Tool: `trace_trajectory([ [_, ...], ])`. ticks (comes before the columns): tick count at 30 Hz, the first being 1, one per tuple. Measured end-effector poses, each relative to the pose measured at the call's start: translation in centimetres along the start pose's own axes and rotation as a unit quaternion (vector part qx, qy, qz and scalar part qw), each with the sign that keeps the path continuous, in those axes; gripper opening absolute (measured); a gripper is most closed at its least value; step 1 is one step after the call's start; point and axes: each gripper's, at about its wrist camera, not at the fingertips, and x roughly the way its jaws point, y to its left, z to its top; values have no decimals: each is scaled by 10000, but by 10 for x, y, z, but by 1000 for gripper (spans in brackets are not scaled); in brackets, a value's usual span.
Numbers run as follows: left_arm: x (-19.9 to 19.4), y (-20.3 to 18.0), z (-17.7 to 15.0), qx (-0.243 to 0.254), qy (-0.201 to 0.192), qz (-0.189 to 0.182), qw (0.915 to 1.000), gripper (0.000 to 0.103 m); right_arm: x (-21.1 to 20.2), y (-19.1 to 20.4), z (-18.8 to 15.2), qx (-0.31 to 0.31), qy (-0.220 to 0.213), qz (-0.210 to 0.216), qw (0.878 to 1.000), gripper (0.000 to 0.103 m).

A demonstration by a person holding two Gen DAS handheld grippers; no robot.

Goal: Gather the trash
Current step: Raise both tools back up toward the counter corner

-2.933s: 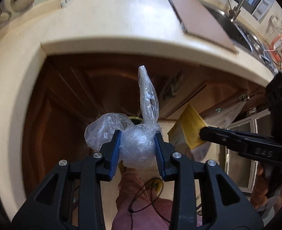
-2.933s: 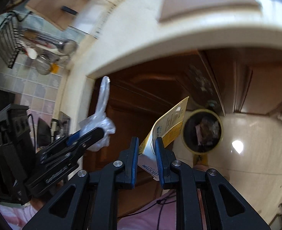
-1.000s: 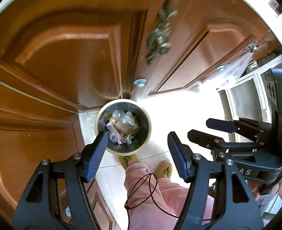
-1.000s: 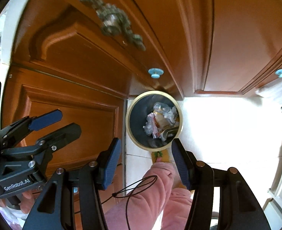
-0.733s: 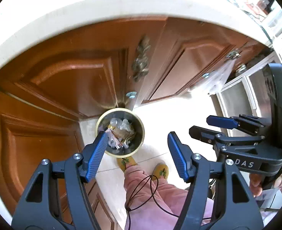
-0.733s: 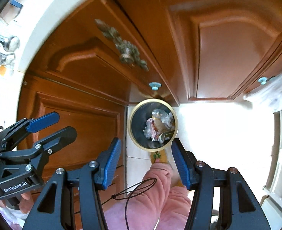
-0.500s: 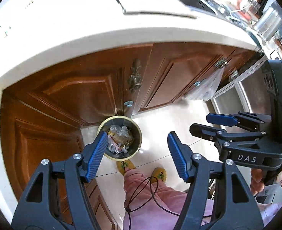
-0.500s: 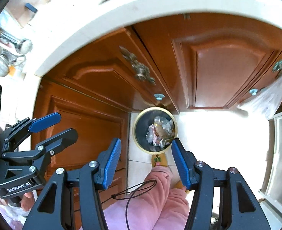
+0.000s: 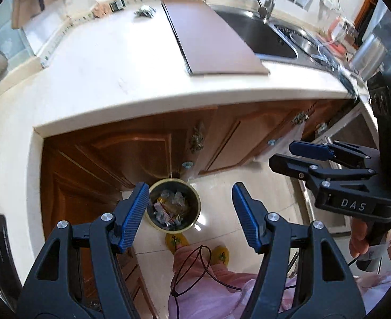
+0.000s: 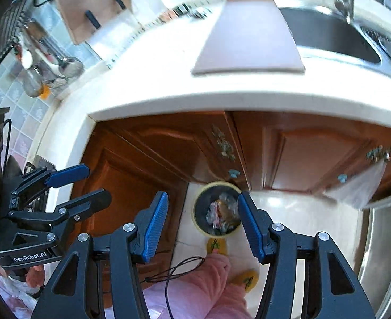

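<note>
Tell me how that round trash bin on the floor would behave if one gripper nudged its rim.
The trash bin would probably slide on the glossy floor tile rather than grip. It likely feels light, since it seems to hold mostly crumpled wrappers. A push at the rim might tip it, though the cabinet door behind would likely stop it.

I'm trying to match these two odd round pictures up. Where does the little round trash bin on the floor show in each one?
Left wrist view: the trash bin sits low in the middle, just right of the left gripper's left finger.
Right wrist view: the trash bin is right of centre, partly behind the right gripper's right finger.
Shared landmark: the brown cutting board on the counter beside the sink.
</note>
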Motion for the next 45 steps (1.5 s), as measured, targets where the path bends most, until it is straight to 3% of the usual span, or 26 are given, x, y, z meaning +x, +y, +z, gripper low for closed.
trace_trajectory([
  [8, -41, 13, 33, -300, -462, 142, 9984, 62, -30, 22, 43, -405, -302, 93, 9987, 56],
  [14, -59, 24, 88, -282, -841, 367, 9954, 62, -40, 35, 96, -551, -512, 92, 9971, 56],
  [21, -53, 46, 158, -21, -1009, 681, 9926, 62, -39, 45, 176, -583, -737, 52, 9956, 56],
  [28, -39, 86, 244, 168, -1048, 855, 9907, 62, -29, 61, 284, -614, -905, -193, 9938, 56],
  [33, -38, 105, 312, 353, -1232, 1257, 9838, 62, -22, 61, 371, -619, -979, -330, 9927, 56],
  [40, -22, 115, 396, 503, -1314, 1663, 9760, 62, -1, 49, 487, -966, -812, -631, 9900, 56],
  [45, 17, 131, 452, 455, -1157, 1909, 9737, 62, 46, 41, 554, -1521, -501, -678, 9848, 59],
])
